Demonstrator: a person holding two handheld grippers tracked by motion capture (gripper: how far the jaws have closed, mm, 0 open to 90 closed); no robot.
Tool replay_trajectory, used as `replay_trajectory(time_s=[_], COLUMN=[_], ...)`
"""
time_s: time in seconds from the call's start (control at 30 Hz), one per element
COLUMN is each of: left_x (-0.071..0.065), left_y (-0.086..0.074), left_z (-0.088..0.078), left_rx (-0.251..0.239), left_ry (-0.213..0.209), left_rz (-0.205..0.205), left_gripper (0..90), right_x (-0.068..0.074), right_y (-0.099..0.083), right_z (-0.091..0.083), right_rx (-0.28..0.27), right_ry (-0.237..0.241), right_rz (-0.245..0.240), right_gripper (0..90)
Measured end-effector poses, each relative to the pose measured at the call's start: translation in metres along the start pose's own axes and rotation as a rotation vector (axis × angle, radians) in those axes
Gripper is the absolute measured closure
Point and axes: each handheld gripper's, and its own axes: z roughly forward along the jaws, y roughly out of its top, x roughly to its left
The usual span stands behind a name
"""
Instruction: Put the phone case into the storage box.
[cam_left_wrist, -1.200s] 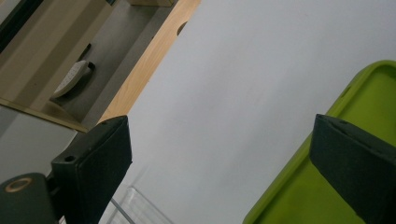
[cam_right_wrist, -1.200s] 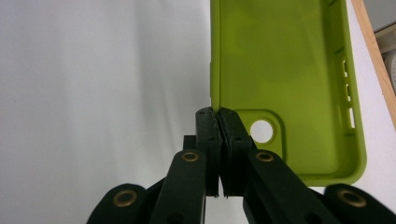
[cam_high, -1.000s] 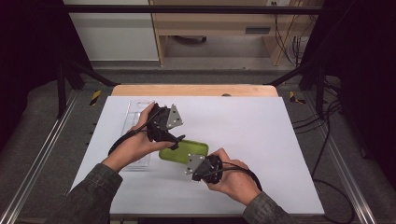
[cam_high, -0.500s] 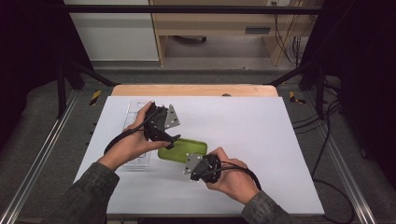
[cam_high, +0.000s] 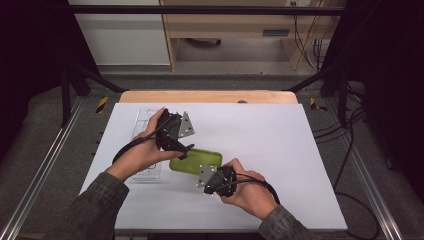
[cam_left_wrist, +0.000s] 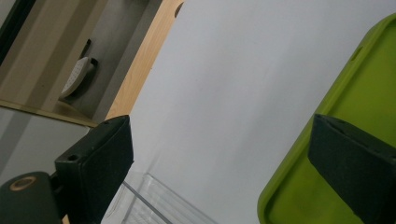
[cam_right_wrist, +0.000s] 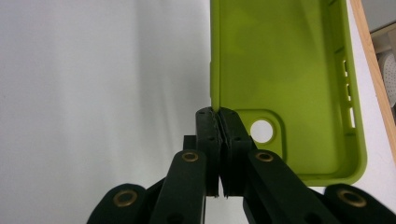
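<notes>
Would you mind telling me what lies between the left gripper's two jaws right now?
In the left gripper view, the left gripper stands open over bare white table, with the green phone case's rim inside its right jaw.

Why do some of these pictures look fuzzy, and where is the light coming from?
High view: soft overall, table evenly lit, surroundings dark. Left gripper view: green phone case and near pads blurred from closeness. Right gripper view: the case is sharper, with a pale shadow band across the white tabletop.

Even overhead light brightens the white desk (cam_high: 260, 130) while the surroundings fall dark (close gripper views look soft, with faint shadows)
</notes>
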Motion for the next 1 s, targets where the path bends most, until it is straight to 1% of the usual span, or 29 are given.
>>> replay_trajectory(time_s=[0.1, 0.23, 0.33, 0.43, 0.47, 0.57, 0.7, 0.83, 0.87, 1.0], left_x=[-0.0007, -0.0004, -0.0014, -0.0029, -0.0033, -0.0038, -0.0053, -0.0060, -0.0057, -0.0055], left_y=[0.0002, 0.0008, 0.0010, 0.0007, 0.0006, 0.0009, 0.0021, 0.0029, 0.0034, 0.0045], left_z=[0.0001, -0.0002, -0.0005, -0.0007, -0.0006, -0.0007, -0.0017, -0.0022, -0.0026, -0.0032], left_rx=[0.003, 0.004, 0.004, 0.018, 0.018, 0.019, 0.023, 0.031, 0.041, 0.033], left_ry=[0.002, 0.000, -0.011, -0.021, -0.022, -0.027, -0.050, -0.061, -0.060, -0.065], left_rz=[0.011, 0.012, 0.022, 0.038, 0.041, 0.044, 0.072, 0.083, 0.095, 0.093], left_gripper=[6.8, 6.9, 7.1, 7.1, 7.2, 7.8, 9.6, 12.4, 13.1, 15.6], right_x=[0.0002, 0.0000, 0.0006, 0.0008, 0.0013, 0.0014, 0.0011, 0.0007, 0.0009, 0.0012], right_y=[0.0001, 0.0005, 0.0006, 0.0008, 0.0010, 0.0017, 0.0021, 0.0018, 0.0019, 0.0021], right_z=[0.0000, -0.0005, -0.0002, 0.0000, 0.0000, -0.0002, -0.0010, -0.0010, -0.0010, -0.0011], right_rx=[-0.003, -0.004, -0.003, -0.003, -0.004, -0.011, -0.012, -0.014, -0.012, -0.011], right_ry=[-0.001, -0.003, -0.005, -0.010, -0.009, -0.014, -0.014, -0.014, -0.015, -0.019], right_rz=[-0.002, 0.002, 0.002, -0.004, 0.001, -0.008, -0.011, -0.012, -0.008, -0.012], right_gripper=[87.9, 87.9, 87.9, 87.9, 87.9, 87.9, 87.9, 87.9, 87.9, 87.9])
